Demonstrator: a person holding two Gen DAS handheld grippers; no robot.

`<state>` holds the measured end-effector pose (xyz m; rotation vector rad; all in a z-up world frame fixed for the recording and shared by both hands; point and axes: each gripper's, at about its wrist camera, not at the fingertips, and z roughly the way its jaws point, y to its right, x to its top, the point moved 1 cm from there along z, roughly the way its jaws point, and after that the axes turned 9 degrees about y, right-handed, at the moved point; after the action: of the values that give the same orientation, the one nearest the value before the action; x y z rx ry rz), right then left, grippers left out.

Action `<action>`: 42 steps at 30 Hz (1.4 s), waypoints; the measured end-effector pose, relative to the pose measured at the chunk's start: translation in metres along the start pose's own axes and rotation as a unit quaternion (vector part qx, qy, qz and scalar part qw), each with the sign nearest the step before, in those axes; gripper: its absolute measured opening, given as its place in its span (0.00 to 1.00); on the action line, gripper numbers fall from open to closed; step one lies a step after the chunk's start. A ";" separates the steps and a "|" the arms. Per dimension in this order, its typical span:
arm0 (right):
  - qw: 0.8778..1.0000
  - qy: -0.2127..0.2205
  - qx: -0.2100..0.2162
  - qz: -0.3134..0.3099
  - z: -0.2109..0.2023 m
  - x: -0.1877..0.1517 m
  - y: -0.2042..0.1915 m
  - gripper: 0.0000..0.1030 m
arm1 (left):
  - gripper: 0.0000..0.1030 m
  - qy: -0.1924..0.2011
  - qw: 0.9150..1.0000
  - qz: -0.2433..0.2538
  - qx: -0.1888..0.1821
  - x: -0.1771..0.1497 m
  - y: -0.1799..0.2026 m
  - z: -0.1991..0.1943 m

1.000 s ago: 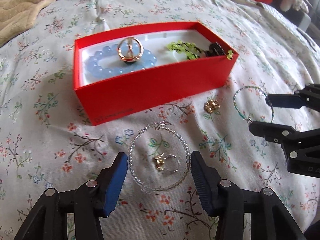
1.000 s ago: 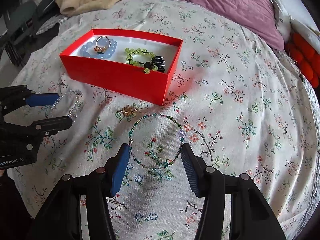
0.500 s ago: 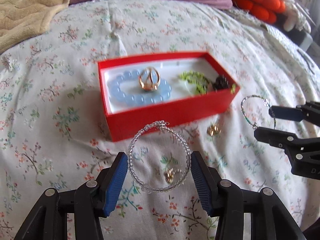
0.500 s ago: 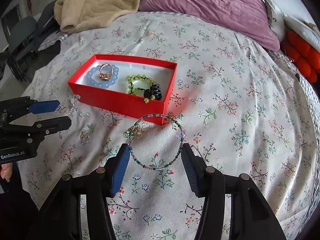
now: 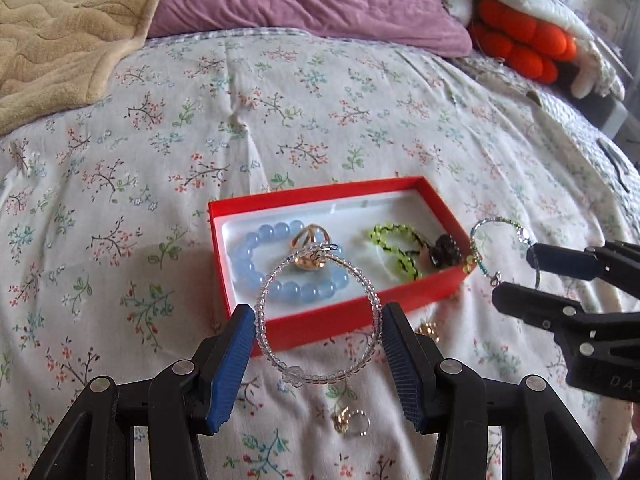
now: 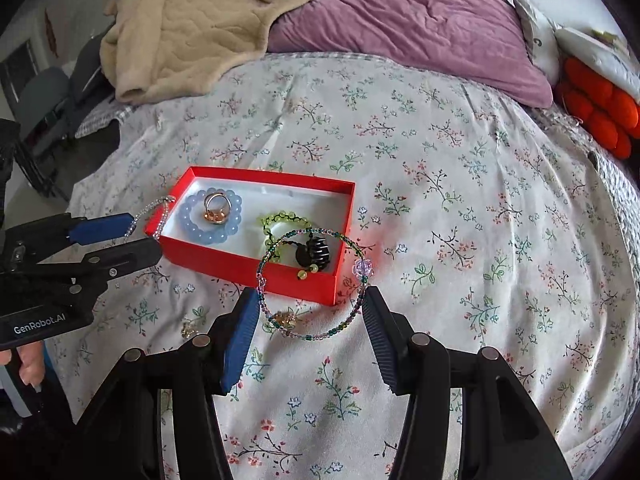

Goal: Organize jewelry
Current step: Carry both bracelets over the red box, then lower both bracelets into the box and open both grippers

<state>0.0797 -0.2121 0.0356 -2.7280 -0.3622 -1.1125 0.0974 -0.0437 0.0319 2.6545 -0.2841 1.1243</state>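
My left gripper (image 5: 318, 344) is shut on a clear beaded bracelet (image 5: 264, 340), held above the bed in front of the red box (image 5: 320, 324). My right gripper (image 6: 310, 316) is shut on a green beaded bracelet (image 6: 362, 292) with a lilac bead, held near the box's right corner (image 6: 320, 284). The box holds a blue bead bracelet (image 5: 248, 264), a gold ring (image 5: 310, 242), a yellow-green bracelet (image 5: 394, 240) and a dark clip (image 6: 314, 254). Each gripper shows in the other's view, the right one (image 5: 520, 280) and the left one (image 6: 140, 236).
A ring with a gold charm (image 5: 350, 422) and a gold piece (image 6: 284, 318) lie on the floral bedspread (image 6: 460, 220) in front of the box. A beige blanket (image 6: 180, 28), a purple pillow (image 6: 400, 20) and orange cushions (image 5: 520, 44) lie at the back.
Both grippers have risen with their bracelets, which left the bedspread. The box now looks smaller and lower in both views.
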 end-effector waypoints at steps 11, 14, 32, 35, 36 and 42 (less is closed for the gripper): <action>1.000 0.003 -0.003 0.011 0.024 0.017 -0.004 0.55 | 0.54 0.010 1.000 0.002 0.010 0.013 0.000 0.030; 1.000 0.001 -0.004 0.008 0.030 0.018 -0.005 0.55 | 0.54 0.009 1.000 0.005 0.013 0.014 0.000 0.039; 1.000 -0.004 -0.004 0.013 0.042 0.021 -0.001 0.55 | 0.68 0.007 0.998 0.048 0.045 0.007 -0.008 0.022; 1.000 -0.006 -0.001 0.014 0.048 0.024 -0.004 0.58 | 0.71 0.006 0.997 0.048 0.053 0.004 -0.016 0.016; 1.000 -0.007 -0.001 0.014 0.050 0.025 -0.005 0.58 | 0.72 0.005 0.997 0.047 0.055 0.003 -0.018 0.015; 1.000 -0.007 0.010 0.023 0.058 0.031 -0.005 0.62 | 0.74 -0.013 0.997 0.042 0.061 -0.004 -0.025 0.013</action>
<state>0.1381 -0.1878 0.0163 -2.7134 -0.3078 -1.0737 0.1100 -0.0232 0.0167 2.7903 -0.3438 1.1679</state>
